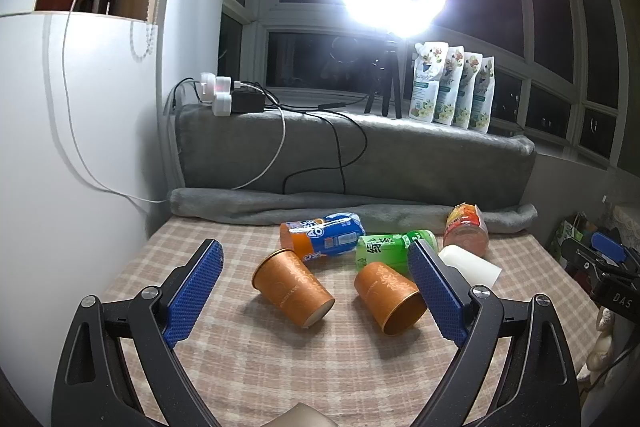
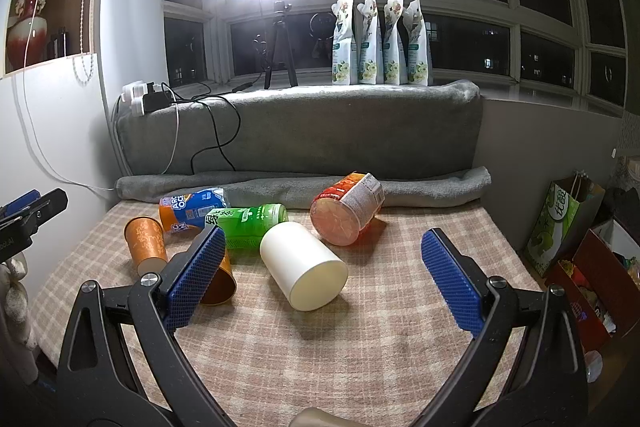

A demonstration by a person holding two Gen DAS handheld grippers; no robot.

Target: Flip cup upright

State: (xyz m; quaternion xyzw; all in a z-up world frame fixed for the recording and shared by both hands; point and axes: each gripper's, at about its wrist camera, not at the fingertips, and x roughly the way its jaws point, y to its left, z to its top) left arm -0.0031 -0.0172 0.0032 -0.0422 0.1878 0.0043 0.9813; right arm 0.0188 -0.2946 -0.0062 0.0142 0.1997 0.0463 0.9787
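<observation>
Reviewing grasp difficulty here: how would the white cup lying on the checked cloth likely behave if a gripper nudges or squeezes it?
The white cup lies on its side, so a nudge would probably roll it in a curve, since it tapers. It looks empty and thin-walled, likely light and easily dented. The right gripper, jaws open, seems wide enough to span it.

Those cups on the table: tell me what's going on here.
A person holds a gripper in each hand over a checked table. Both the left gripper and the right gripper are open and hold nothing. Two orange cups and a white cup lie on their sides among tipped bottles. None stands upright yet. The left faces the orange cups, the right the white cup.
</observation>
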